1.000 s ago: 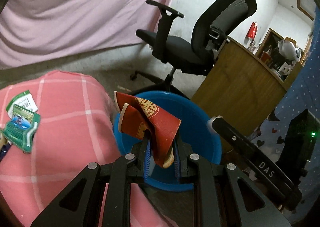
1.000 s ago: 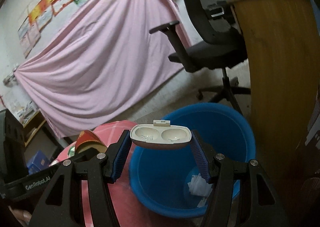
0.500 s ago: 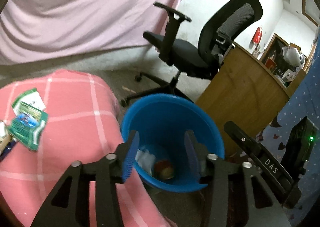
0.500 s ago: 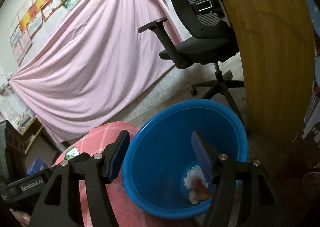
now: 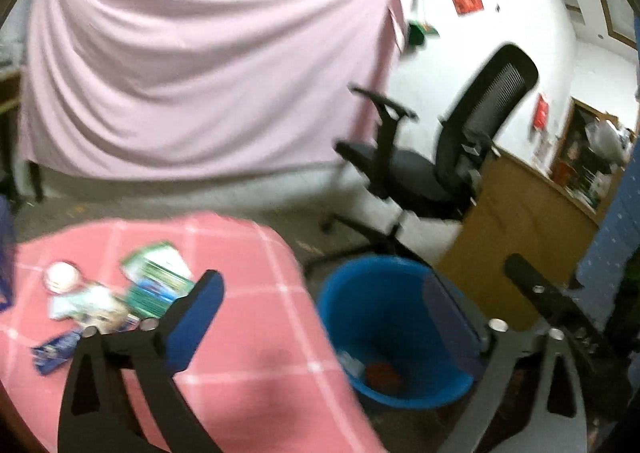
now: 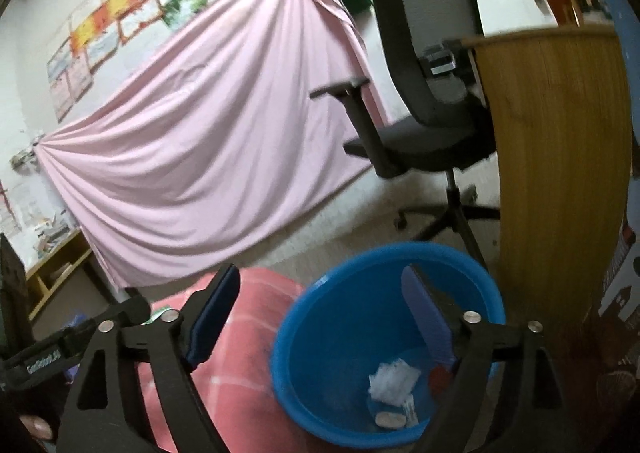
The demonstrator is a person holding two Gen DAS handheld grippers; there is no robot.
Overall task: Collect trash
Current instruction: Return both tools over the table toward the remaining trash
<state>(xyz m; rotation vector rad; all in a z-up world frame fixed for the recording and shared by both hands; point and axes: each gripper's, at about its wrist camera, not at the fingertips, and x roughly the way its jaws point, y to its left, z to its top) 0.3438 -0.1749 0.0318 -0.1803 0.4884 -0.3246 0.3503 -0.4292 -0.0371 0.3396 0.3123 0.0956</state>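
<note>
- Blue bin (image 5: 394,329), left wrist view: sits on the floor just off the right edge of the pink checked worktop (image 5: 248,333). Red item and pale scraps lie at its bottom.
- Left hand-held gripper (image 5: 320,317): jaws opening, spread wide, nothing between them. Released.
- Trash to collect lies near the worktop's left edge: green packets (image 5: 160,277), a round white lid-like piece (image 5: 62,276), a pale wrapper (image 5: 94,307), a blue wrapper (image 5: 56,349) nearest the front.
- Step in hand, my read: swing back to the worktop for the next piece. Keep the jaws wide, come in low over the cloth, take the green packets by a raised edge so the cloth isn't pinched too.
- Hard to read: frame is motion-blurred, packet print illegible, the pile overlaps so the piece count is unclear. Left finger covers part of the pile.
- Right wrist view: right hand-held gripper (image 6: 320,317) over the bin (image 6: 340,273), jaws opening, nothing held.
- Bin floor shows crumpled white paper (image 6: 394,377), a small pale oval piece (image 6: 390,420), a red scrap (image 6: 440,375) partly behind the right finger.
- Worktop (image 6: 256,293) mostly hidden behind the left finger; only a green sliver shows, so the remaining trash can't be judged from here.
- Left gripper's body enters at lower left, tips out of frame.
</note>
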